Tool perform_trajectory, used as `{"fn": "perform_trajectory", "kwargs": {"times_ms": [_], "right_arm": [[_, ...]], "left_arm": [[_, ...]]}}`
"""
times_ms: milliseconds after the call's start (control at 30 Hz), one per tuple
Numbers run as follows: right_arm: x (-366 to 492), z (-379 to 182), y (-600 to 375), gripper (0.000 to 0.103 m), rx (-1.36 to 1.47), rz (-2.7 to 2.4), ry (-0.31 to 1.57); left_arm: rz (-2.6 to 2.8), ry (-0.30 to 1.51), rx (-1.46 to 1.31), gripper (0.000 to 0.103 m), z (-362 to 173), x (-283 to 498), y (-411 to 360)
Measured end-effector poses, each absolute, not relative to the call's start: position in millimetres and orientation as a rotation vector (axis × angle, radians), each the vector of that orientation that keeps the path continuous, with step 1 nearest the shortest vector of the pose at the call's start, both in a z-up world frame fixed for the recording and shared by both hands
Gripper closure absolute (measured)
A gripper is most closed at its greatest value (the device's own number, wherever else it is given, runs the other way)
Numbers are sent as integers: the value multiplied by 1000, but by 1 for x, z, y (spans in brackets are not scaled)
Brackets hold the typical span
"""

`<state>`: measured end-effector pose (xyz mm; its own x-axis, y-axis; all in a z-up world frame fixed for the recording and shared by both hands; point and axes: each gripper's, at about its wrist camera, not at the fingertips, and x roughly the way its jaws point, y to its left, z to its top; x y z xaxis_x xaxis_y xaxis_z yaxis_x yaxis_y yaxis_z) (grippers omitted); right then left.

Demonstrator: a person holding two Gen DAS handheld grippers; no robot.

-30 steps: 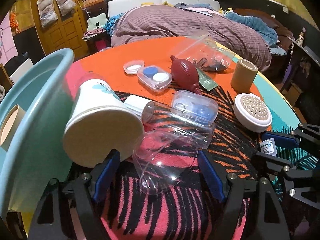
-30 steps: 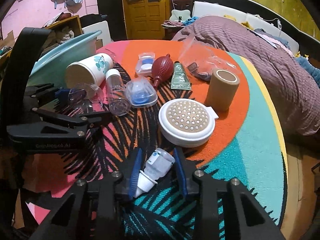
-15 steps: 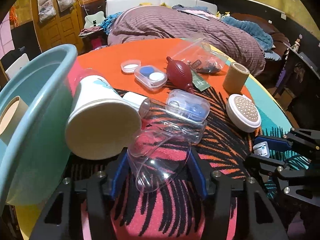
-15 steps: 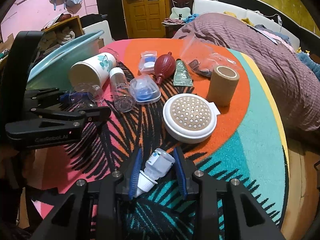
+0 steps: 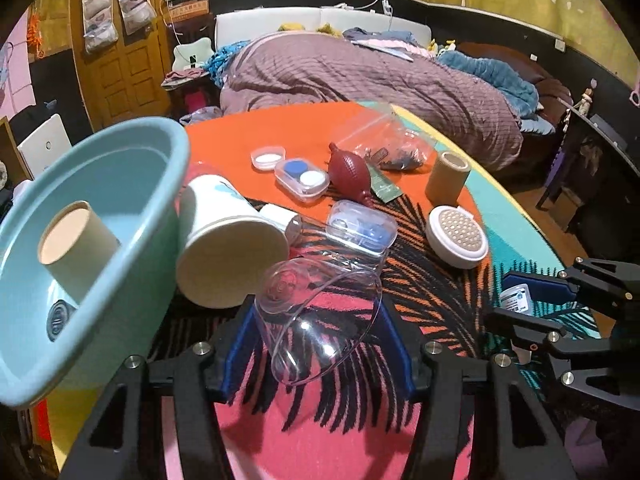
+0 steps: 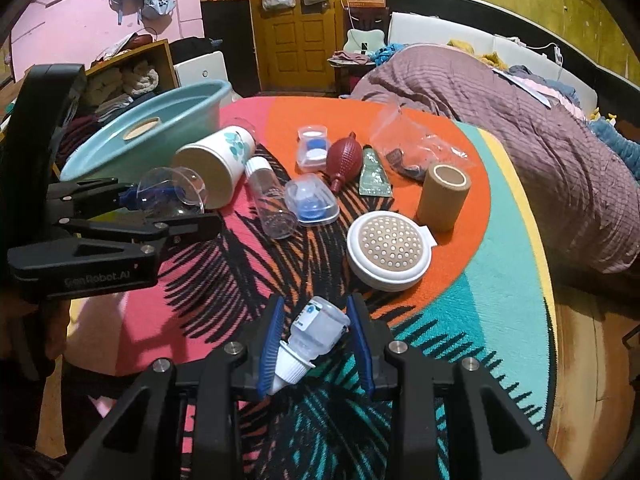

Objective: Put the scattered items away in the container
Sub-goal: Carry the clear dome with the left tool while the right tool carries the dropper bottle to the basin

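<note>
My left gripper [image 5: 316,316] is shut on a clear plastic cup [image 5: 320,320], held tilted just above the patterned cloth. From the right wrist view the same cup [image 6: 172,196] sits in the left gripper [image 6: 172,208], beside the teal basin [image 6: 188,96]. My right gripper [image 6: 316,304] is shut on a small dropper bottle [image 6: 316,332] with a white cap, near the table's front. The left wrist view shows the right gripper [image 5: 516,300] at the far right. The basin [image 5: 176,168] holds a cardboard roll [image 5: 72,240].
A paper cup [image 5: 228,248] lies on its side against the basin. Beyond it lie a clear bottle [image 6: 272,200], lens cases [image 5: 302,178], a red rubber blower [image 5: 348,168], a green tube [image 6: 372,176], a zip bag [image 5: 384,140], a tan roll [image 6: 442,196] and a white perforated disc [image 6: 390,252]. A bed stands behind the table.
The left gripper's fingers have shut on the clear cup and raised it off the cloth. The right gripper has kept the dropper bottle and pulled back a little.
</note>
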<state>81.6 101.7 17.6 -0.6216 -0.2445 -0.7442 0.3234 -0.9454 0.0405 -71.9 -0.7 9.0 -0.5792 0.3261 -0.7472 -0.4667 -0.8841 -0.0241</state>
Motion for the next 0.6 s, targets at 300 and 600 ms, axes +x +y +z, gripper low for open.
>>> {"fn": "perform_trajectory", "kwargs": {"times_ms": [300,600], "right_arm": [[100,43,91,68,1095,-2593,179],[101,65,73,68,1033,-2596,225]], "left_arm": [[2496,224,-1028,41,37,-51,-17],[2550,223,-980,41,58,-45,-39]]}}
